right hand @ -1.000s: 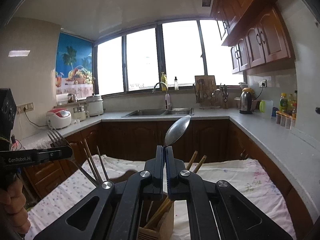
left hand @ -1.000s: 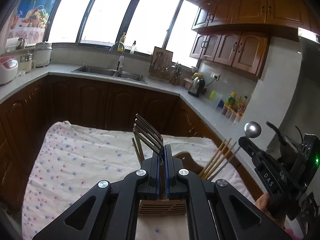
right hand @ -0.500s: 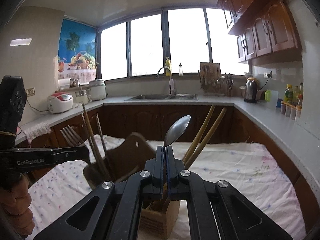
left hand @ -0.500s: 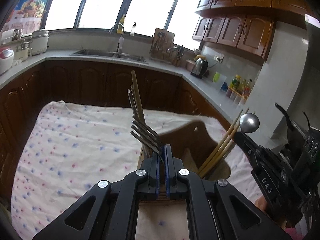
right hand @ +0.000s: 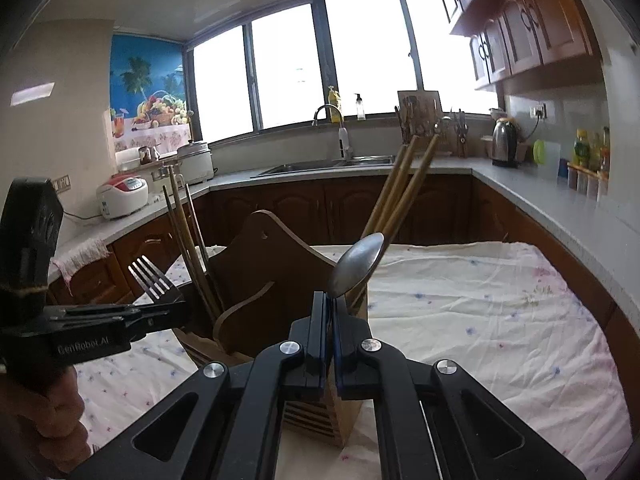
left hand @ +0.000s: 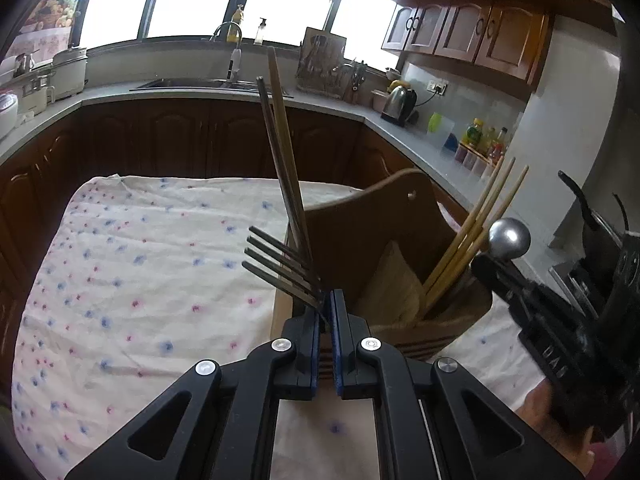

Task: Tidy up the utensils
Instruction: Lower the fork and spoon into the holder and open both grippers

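My left gripper point(left hand: 326, 300) is shut on a metal fork point(left hand: 280, 266), tines up, just above the left part of a wooden utensil holder point(left hand: 360, 240). My right gripper point(right hand: 330, 304) is shut on a metal spoon point(right hand: 356, 266), bowl up, over the holder's right part point(right hand: 256, 280). Dark chopsticks point(left hand: 280, 152) stand in the left compartment and bamboo chopsticks point(left hand: 472, 236) in the right one. The right gripper and spoon bowl point(left hand: 510, 238) show at the right of the left wrist view. The left gripper and fork point(right hand: 154, 282) show at the left of the right wrist view.
The holder stands on a table with a white flowered cloth point(left hand: 140, 272). Grey counters over dark wood cabinets point(right hand: 540, 200) ring the table, with a sink point(right hand: 332, 166), a kettle point(right hand: 504, 142) and rice cookers point(right hand: 122, 196).
Both grippers have come down closer to the holder with the fork and spoon still held. The holder and chopsticks now fill more of both views.
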Demonstrator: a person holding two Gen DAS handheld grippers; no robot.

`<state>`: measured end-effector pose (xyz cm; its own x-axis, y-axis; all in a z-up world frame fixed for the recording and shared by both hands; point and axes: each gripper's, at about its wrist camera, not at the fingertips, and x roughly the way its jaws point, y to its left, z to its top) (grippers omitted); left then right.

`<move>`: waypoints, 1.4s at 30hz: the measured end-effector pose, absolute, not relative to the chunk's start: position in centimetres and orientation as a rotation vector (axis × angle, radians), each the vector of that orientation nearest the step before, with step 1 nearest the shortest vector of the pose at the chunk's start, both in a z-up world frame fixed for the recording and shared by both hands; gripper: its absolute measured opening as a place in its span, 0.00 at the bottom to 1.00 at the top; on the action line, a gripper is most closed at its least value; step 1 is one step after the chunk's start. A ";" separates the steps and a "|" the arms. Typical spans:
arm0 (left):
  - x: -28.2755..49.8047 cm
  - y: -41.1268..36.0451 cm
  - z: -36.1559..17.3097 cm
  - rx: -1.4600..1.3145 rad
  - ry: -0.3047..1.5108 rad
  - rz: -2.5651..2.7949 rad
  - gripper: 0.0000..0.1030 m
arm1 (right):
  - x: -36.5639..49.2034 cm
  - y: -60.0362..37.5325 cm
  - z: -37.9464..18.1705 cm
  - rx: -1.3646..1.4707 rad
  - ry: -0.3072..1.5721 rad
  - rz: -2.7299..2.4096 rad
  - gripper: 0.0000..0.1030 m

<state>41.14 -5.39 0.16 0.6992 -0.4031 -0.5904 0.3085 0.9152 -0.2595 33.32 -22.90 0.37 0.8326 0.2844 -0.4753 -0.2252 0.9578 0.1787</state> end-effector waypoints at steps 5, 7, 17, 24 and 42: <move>40.8 -5.6 0.1 -0.144 0.688 -0.391 0.04 | 33.5 -23.3 0.2 0.148 0.538 0.277 0.03; 40.7 -5.7 0.1 -0.142 0.691 -0.390 0.04 | 33.5 -23.4 0.1 0.154 0.541 0.278 0.03; 40.8 -5.7 0.2 -0.147 0.697 -0.390 0.04 | 33.8 -23.5 0.0 0.158 0.552 0.284 0.03; 40.6 -5.5 0.5 -0.169 0.706 -0.405 0.14 | 33.6 -23.9 0.3 0.175 0.551 0.283 0.11; 35.7 -4.4 1.4 -0.178 0.686 -0.395 0.59 | 31.0 -27.0 1.2 0.254 0.546 0.237 0.43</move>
<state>35.70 -4.37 1.43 0.7037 -0.4106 -0.5798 0.2950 0.9113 -0.2873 31.04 -26.97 1.23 0.8288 0.2881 -0.4796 -0.1543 0.9417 0.2990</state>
